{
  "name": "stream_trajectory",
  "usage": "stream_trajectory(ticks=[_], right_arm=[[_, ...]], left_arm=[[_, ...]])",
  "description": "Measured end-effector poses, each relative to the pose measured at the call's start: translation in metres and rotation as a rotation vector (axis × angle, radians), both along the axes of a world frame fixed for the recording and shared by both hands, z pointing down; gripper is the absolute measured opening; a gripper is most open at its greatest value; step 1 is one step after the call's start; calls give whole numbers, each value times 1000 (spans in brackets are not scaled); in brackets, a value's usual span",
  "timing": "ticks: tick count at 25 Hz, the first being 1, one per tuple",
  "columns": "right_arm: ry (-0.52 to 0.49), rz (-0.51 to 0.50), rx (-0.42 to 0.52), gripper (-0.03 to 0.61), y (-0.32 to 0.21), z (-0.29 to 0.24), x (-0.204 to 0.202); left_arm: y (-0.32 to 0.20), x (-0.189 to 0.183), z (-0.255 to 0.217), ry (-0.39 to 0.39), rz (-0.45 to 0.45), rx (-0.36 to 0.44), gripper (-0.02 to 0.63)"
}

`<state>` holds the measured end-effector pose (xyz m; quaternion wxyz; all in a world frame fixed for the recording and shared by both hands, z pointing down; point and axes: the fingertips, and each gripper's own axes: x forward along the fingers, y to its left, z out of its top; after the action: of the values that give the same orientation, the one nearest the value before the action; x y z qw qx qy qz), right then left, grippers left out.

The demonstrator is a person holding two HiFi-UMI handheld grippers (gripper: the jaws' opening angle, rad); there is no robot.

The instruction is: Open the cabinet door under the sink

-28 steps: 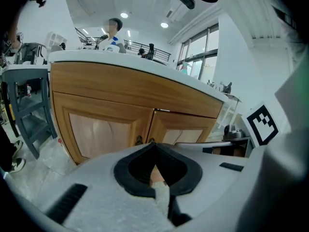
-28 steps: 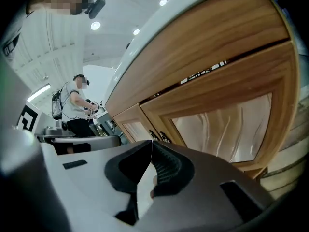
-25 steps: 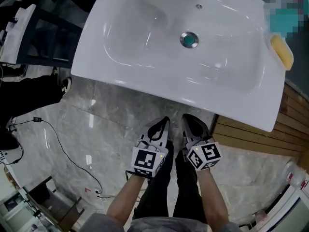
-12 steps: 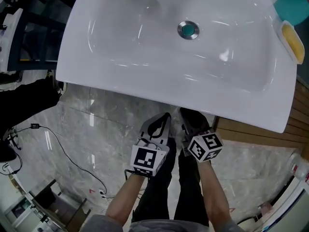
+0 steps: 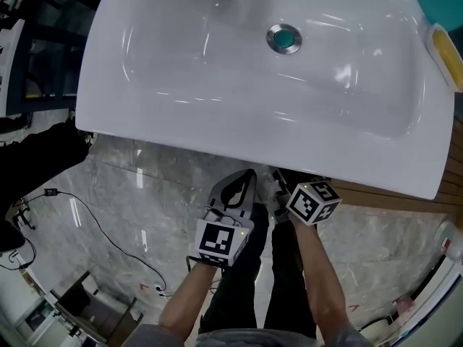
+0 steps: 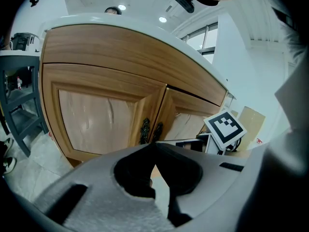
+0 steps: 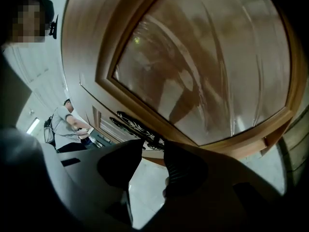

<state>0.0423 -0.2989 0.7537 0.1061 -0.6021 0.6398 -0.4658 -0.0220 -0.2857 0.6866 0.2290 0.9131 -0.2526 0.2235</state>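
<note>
The wooden cabinet under the white sink (image 5: pixel 181 114) has two doors, left door (image 6: pixel 99 117) and right door (image 6: pixel 193 122), with dark ornate handles (image 6: pixel 145 129) at the middle seam. My left gripper (image 6: pixel 155 144) hangs back from the doors, shut and empty. My right gripper (image 7: pixel 153 148) is rolled and close to the right door's panel (image 7: pixel 207 66). Its jaws are opening, and the end of a handle (image 7: pixel 130 123) shows just past the gap, untouched by the pads. In the head view its marker cube (image 5: pixel 312 201) sits at the sink's front edge, which hides the jaws.
A yellow sponge (image 5: pixel 447 53) and a teal object (image 5: pixel 441 6) lie on the sink's right rim. A black cable (image 5: pixel 79 201) runs over the marble floor. Wooden slats (image 5: pixel 391 197) lie at the right, a dark rack (image 6: pixel 19 110) stands at the left, and a person (image 7: pixel 67 122) is behind.
My right gripper has moved forward under the sink's edge and rolled, its cube turning. The sink fills more of the head view. The left gripper has hardly shifted.
</note>
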Motion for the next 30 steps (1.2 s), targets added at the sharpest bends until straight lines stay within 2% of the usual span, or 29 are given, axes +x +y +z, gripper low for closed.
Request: stream_trajectory(ticks=[4, 12, 22, 30], right_arm=[[-32, 23, -15, 132, -7, 4, 2], [-31, 16, -51, 114, -7, 9, 1], [-23, 20, -66, 84, -5, 8, 2], [-29, -35, -59, 84, 9, 4, -6]], left_arm=[[-3, -3, 2, 4, 3, 8, 6], [-7, -6, 1, 7, -3, -15, 6], [-2, -6, 6, 6, -6, 9, 6], [10, -20, 2, -21, -82, 26, 6]])
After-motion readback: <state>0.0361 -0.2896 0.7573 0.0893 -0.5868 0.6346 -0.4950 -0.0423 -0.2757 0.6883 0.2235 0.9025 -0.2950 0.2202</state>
